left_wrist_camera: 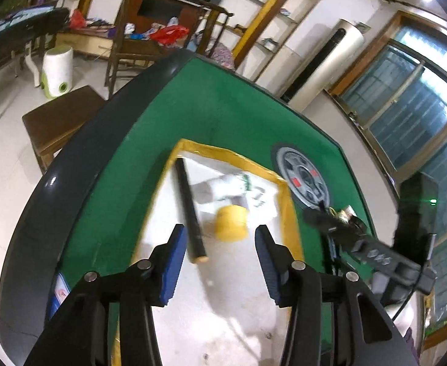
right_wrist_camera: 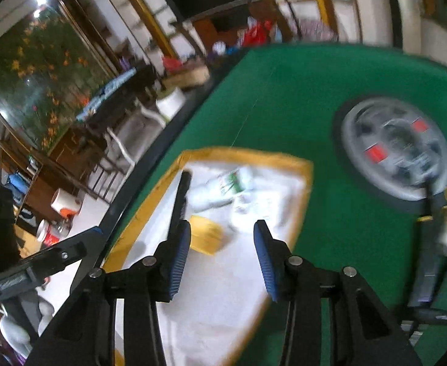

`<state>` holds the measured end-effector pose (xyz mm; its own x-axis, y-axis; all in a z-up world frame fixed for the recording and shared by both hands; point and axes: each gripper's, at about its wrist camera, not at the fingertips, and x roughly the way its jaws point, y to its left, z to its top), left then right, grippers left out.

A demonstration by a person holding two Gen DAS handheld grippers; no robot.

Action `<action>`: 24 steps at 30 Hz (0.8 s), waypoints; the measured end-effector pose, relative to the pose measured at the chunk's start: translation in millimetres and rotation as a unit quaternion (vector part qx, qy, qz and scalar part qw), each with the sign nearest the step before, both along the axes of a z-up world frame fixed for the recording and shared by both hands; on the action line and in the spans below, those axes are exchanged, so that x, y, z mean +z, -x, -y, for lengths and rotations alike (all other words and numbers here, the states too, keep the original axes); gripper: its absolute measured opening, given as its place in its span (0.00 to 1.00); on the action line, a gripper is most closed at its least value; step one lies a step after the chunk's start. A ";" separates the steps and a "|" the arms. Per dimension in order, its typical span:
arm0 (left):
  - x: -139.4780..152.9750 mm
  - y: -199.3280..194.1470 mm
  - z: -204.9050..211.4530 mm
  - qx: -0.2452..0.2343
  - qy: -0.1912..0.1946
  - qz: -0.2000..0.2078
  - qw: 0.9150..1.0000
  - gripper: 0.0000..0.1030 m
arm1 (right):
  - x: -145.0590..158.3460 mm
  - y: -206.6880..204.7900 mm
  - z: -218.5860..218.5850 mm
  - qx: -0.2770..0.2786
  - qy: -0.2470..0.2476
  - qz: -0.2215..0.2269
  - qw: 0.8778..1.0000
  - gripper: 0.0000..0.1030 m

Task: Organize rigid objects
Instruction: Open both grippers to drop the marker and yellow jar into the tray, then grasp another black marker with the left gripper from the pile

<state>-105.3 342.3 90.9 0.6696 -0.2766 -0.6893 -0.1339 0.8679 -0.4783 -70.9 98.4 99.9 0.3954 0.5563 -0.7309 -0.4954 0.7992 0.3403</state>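
A white mat with a yellow border [left_wrist_camera: 287, 210] [right_wrist_camera: 303, 180] lies on the green table. On it are a long black roll [left_wrist_camera: 190, 210] [right_wrist_camera: 180, 201], a yellow cylinder [left_wrist_camera: 230, 223] [right_wrist_camera: 206, 234] and a white bottle with a green label [left_wrist_camera: 226, 187] [right_wrist_camera: 223, 187]. My left gripper [left_wrist_camera: 220, 263] is open and empty, above the mat just short of the yellow cylinder. My right gripper [right_wrist_camera: 222, 257] is open and empty, above the mat near the yellow cylinder. The right wrist view is blurred.
A round grey control panel with red buttons [left_wrist_camera: 303, 180] [right_wrist_camera: 397, 152] sits in the table's middle. The table has a dark raised rim [left_wrist_camera: 70, 158]. A black clamp stand [left_wrist_camera: 376, 253] stands at the right. A wooden stool [left_wrist_camera: 58, 122] and chairs stand beyond the table.
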 end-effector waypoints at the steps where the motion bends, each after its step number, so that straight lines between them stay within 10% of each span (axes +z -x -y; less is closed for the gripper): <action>1: 4.8 3.0 8.7 -0.010 -0.006 0.007 1.000 0.48 | 7.1 3.7 12.0 -0.006 0.000 0.014 1.000 0.50; 7: 23.1 10.5 65.6 -0.075 -0.034 0.020 0.996 0.57 | 23.1 18.4 118.2 -0.112 0.028 0.096 0.989 0.65; 15: 15.9 5.1 170.4 -0.174 -0.054 -0.012 0.983 0.63 | -29.4 6.0 263.3 -0.272 0.023 0.076 0.959 0.65; 24: -18.4 -29.1 257.2 -0.212 -0.087 -0.041 0.973 0.63 | -40.8 21.4 317.2 -0.330 -0.023 0.113 0.937 0.65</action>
<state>-76.2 85.1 72.5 0.4612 -0.3909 -0.7965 0.2220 0.9200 -0.3230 -92.3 -218.8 59.1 0.8058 0.1650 -0.5687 0.0382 0.9439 0.3280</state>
